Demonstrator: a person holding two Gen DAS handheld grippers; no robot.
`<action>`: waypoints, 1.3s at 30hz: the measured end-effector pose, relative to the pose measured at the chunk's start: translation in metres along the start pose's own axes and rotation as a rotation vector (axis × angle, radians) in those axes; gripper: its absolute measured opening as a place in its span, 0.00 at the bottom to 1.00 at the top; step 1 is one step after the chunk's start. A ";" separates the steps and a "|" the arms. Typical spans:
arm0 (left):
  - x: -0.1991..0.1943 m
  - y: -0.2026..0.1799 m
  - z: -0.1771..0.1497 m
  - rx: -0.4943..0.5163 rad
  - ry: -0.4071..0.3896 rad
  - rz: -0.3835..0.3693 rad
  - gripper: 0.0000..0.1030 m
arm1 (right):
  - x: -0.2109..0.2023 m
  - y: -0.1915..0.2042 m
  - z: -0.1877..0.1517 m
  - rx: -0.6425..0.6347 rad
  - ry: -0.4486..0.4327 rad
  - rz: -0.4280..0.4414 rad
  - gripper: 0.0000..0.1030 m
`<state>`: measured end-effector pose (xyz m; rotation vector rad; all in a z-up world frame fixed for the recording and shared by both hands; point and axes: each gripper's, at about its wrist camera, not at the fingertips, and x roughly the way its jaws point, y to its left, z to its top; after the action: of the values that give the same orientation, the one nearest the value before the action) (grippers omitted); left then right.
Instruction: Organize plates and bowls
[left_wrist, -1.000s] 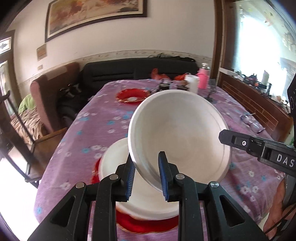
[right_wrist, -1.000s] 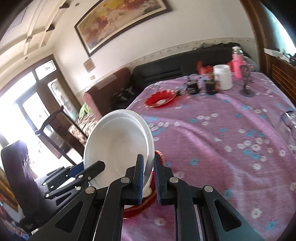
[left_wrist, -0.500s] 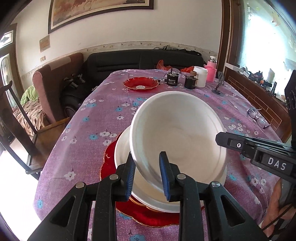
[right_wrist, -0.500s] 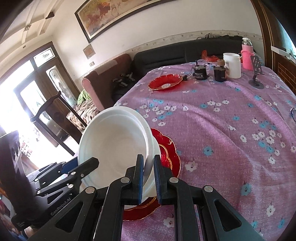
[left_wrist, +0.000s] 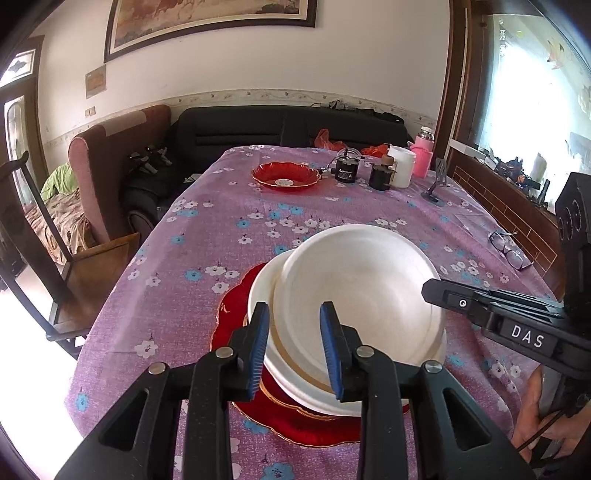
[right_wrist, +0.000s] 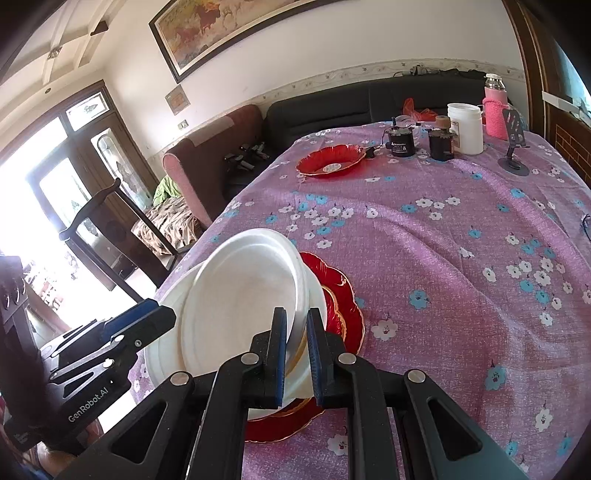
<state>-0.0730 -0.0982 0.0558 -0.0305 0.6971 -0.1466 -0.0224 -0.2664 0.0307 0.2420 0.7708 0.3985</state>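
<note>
Stacking step in hand, judging by the layout: top white bowl (left_wrist: 364, 299) tilted, resting in or just over the lower white bowl (left_wrist: 264, 295), itself sitting on the red plate (left_wrist: 236, 314) at the near end of the tabletop (left_wrist: 207, 236).

Left gripper (left_wrist: 295, 339): fingers (left_wrist: 258, 336) parted fairly wide, straddling the top bowl's near rim at 6 o'clock; contact with the pads not clear, likely already let go. Right gripper (right_wrist: 295, 347): fingers (right_wrist: 279, 347) nearly closed, pinching the top bowl's rim at its 5 o'clock.

To finish well:
- Lower the right side slowly until the rim lies level inside the lower bowl; no dropping, given the off-centre nest.
- Nudge toward 9 o'clock in the left view to centre it, keeping the red plate from sliding on the cloth.
- Part the right fingers only once seated, then draw straight back.

Second red plate (left_wrist: 286, 175) waiting far off at 12 o'clock, beside the jars (left_wrist: 345, 170), likely next.
</note>
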 end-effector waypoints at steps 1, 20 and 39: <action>0.000 0.002 0.000 -0.007 0.000 -0.001 0.32 | -0.001 -0.001 0.000 0.004 -0.001 0.003 0.13; -0.002 0.060 0.007 -0.187 0.032 -0.038 0.34 | -0.026 -0.050 0.003 0.153 -0.049 0.001 0.31; 0.061 0.092 -0.016 -0.286 0.240 -0.074 0.36 | 0.036 -0.082 -0.013 0.271 0.151 0.109 0.22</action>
<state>-0.0259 -0.0155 -0.0027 -0.3174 0.9529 -0.1218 0.0130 -0.3239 -0.0303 0.5141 0.9635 0.4180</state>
